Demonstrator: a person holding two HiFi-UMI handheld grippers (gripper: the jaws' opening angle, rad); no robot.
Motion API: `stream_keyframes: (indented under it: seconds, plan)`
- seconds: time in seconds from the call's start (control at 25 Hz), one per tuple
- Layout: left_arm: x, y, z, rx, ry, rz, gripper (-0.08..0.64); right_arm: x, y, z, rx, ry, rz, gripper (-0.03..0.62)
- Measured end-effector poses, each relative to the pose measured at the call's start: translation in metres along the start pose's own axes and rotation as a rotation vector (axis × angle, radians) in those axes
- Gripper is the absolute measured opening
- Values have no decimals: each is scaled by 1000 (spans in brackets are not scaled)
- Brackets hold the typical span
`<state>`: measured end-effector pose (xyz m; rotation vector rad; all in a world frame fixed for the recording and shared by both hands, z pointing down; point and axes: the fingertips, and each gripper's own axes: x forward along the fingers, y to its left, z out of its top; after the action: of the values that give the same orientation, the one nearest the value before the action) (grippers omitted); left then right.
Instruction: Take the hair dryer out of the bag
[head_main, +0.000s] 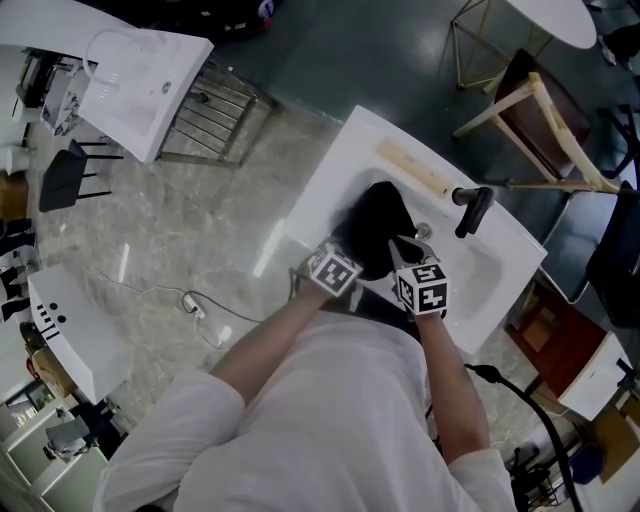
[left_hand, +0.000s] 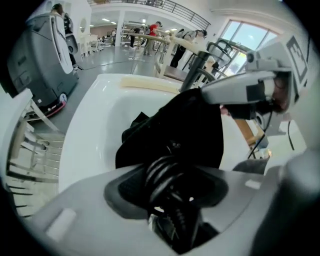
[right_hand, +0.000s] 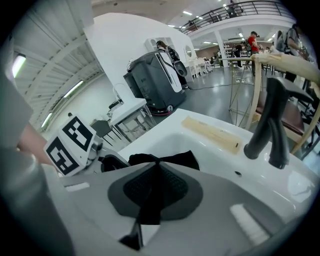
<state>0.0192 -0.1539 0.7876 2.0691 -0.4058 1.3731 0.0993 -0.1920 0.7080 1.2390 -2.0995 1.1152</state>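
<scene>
The left gripper (left_hand: 172, 180) is clasping the black coiled cord (left_hand: 159, 170) leading ahead into the black fabric bag (left_hand: 185, 130), which the right gripper (right_hand: 156, 175) is pinching.

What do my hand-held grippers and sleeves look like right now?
The left hand-held gripper and right hand-held gripper match: light grey jaws, dark grey textured pads, a white cube with black square markers. The sleeves are white.

text: none legible | labels/brands: none legible | numbers/signs: none legible | views checked: head view, left gripper view, right gripper view
</scene>
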Motion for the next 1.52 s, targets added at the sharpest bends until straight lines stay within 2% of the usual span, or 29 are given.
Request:
stream_keyframes:
  seconds: [0.16,0.44,0.6,0.76,0.84,0.96,1.04,1.28,1.52]
  plan:
    - [-21,-1,5,-55,-62,-13,229,0,-3,-1,-19,2,-30,21]
    - [-55,-7,6,-219,-158,-113,229,0,-1,-5,-41,7,-57,26]
    - [-76,-7,0,-305,-205,-145,229,-3,3,-10,-90,30,-77,32]
    - [-86,0,-11,-371,-227,-135,229,-1,7,-29,-155,146,-106,72]
    - [-88,3,-16,-401,-234,-142,229,-1,10,-41,-158,209,-112,86]
    - [-93,2,-19,-429,-251,-175,229,-1,14,-52,-122,250,-118,87]
    - [-96,-1,-20,-440,-263,-193,229,-1,16,-57,-125,264,-119,44]
    - [-104,0,-27,-513,-303,-239,229,0,8,-72,-216,356,-175,14]
    - [-112,-13,-34,-510,-318,-349,229,-6,-4,-70,-283,374,-275,12]
